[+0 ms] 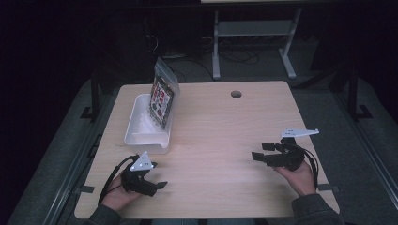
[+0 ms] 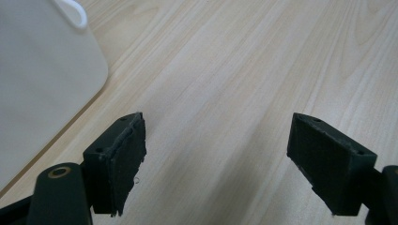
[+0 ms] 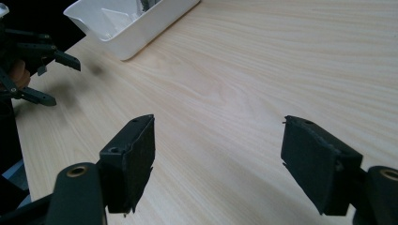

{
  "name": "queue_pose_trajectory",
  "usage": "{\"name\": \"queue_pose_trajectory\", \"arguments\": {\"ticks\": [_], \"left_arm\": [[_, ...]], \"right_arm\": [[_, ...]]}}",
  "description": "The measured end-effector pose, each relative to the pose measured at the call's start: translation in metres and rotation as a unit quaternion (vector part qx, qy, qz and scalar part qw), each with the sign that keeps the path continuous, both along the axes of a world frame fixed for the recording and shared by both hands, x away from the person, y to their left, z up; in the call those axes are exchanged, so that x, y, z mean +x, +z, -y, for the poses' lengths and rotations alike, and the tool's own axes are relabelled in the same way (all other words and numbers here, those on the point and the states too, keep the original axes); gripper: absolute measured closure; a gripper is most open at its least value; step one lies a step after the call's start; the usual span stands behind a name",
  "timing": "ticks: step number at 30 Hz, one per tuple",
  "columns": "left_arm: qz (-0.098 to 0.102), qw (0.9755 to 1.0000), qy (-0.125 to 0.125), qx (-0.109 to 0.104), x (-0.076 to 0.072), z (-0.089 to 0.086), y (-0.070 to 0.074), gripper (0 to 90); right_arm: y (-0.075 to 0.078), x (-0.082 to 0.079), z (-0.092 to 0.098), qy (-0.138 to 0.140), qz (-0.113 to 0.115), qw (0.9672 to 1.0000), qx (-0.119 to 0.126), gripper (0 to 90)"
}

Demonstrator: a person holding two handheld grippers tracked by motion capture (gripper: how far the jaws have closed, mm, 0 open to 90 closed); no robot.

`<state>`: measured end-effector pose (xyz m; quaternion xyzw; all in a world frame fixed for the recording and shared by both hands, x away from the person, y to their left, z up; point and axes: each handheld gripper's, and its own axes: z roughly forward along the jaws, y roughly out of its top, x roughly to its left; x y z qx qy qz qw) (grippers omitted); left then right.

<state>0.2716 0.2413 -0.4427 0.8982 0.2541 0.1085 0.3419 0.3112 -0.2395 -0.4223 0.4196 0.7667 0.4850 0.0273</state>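
Observation:
A white plastic bin (image 1: pixel 141 133) stands at the table's left. In it leans a clear bag (image 1: pixel 163 96) with colourful printed contents. My left gripper (image 1: pixel 157 175) is held just above the table near the front left, a little in front of the bin, open and empty. The left gripper view has its jaws (image 2: pixel 216 164) wide apart over bare wood, with the bin's wall (image 2: pixel 42 70) at left. My right gripper (image 1: pixel 260 151) hovers at the front right, open and empty, pointing left. Its own view (image 3: pixel 218 164) looks across the table to the bin (image 3: pixel 126 33) and the left gripper (image 3: pixel 56 79).
The light wooden table (image 1: pixel 225 122) has a round cable hole (image 1: pixel 236 94) near its far edge. Behind the table a grey desk frame (image 1: pixel 253 42) stands on the dark floor. The person's hands and sleeves come in at the front edge.

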Motion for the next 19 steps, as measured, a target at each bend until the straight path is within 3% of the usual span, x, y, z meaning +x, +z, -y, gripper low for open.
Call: {"name": "queue_pose_trajectory", "arguments": {"ticks": [11,19], "left_arm": [[-0.002,1.0,-0.002,0.0,-0.001,0.001,0.0,19.6],[-0.001,1.0,-0.005,0.0,-0.003,0.001,0.002,19.6]], "right_arm": [[-0.017,-0.013,0.001,0.002,-0.012,0.9999,-0.004,25.3],[-0.025,-0.026,-0.001,-0.004,-0.004,0.9999,0.01,25.3]]}}
